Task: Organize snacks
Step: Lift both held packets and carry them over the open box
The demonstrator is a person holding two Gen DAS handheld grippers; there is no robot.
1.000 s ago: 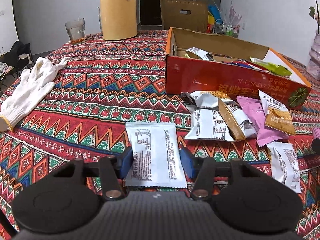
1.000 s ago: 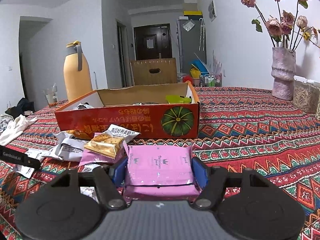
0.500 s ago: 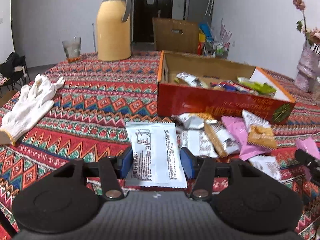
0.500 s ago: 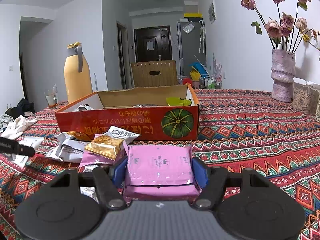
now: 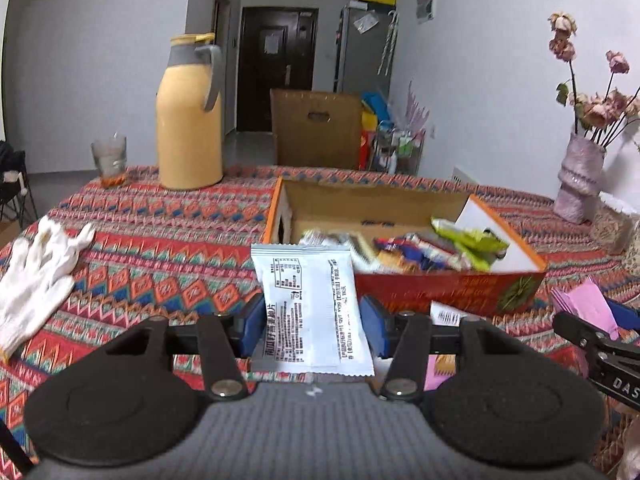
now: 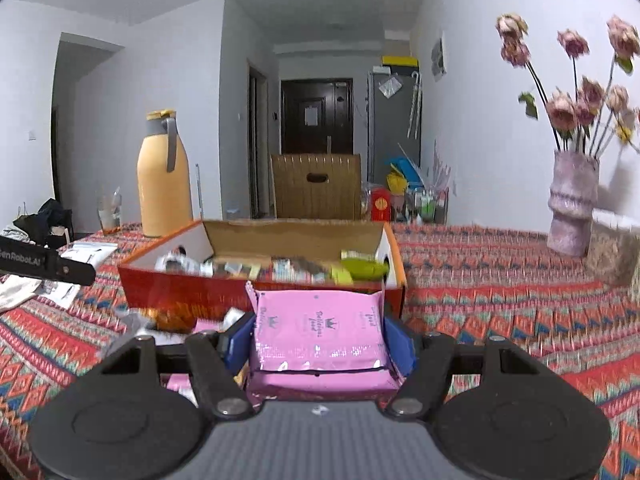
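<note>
My left gripper (image 5: 313,325) is shut on a white snack packet (image 5: 310,304) and holds it in the air, in front of the red cardboard box (image 5: 448,288). The box holds several snacks, among them a green packet (image 5: 468,240). My right gripper (image 6: 318,340) is shut on a pink snack packet (image 6: 318,334) and holds it raised before the same box (image 6: 180,292). The right gripper with its pink packet (image 5: 584,308) shows at the right edge of the left wrist view. Loose packets (image 6: 224,318) lie on the cloth below the box front.
A yellow thermos jug (image 5: 190,116) and a glass (image 5: 109,158) stand at the far left of the table. White gloves (image 5: 36,268) lie at the left. A vase of dried roses (image 6: 572,204) stands at the right. A brown cardboard box (image 6: 316,188) stands behind the table.
Both grippers have risen from the cloth with their packets and moved toward the red box. The box's inside now shows from above in both views.
</note>
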